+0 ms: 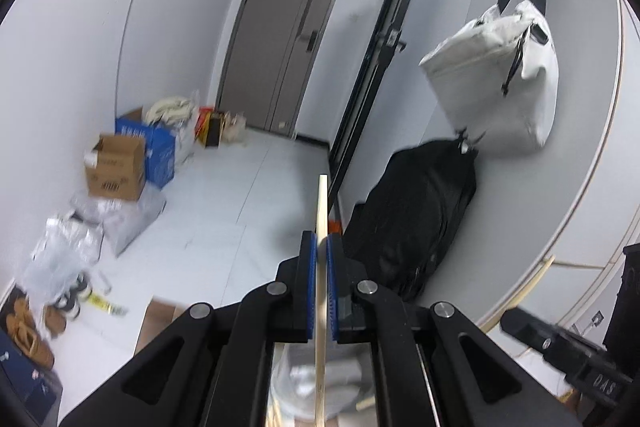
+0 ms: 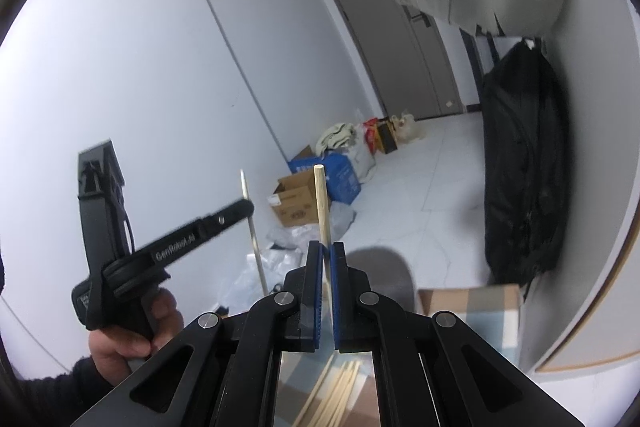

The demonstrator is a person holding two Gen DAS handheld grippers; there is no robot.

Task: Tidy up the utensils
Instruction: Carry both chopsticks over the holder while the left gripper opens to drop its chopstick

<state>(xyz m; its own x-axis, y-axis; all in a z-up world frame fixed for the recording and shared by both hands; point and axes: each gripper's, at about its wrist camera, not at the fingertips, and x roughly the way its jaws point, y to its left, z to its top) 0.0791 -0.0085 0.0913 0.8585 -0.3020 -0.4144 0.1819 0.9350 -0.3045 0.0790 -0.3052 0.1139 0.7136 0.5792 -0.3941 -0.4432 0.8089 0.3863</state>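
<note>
My left gripper [image 1: 322,239] is shut on a pale wooden chopstick [image 1: 322,203] that stands up between its blue pads, tip high over the floor. My right gripper [image 2: 327,247] is shut on a second wooden chopstick [image 2: 322,203], also upright. From the right wrist view, a hand [image 2: 132,339] holds the left gripper [image 2: 244,207] at the left with its chopstick [image 2: 252,227]. In the left wrist view the right gripper [image 1: 510,323] shows at the lower right with its chopstick [image 1: 536,279]. Several loose chopsticks [image 2: 336,395] lie below on a checked surface [image 2: 460,307].
A white bag [image 1: 496,79] hangs on the wall above a black bag [image 1: 416,219]. Cardboard boxes [image 1: 120,167] and plastic bags [image 1: 68,251] line the left wall. A grey door [image 1: 288,39] closes the far end, with tiled floor [image 1: 240,195] between.
</note>
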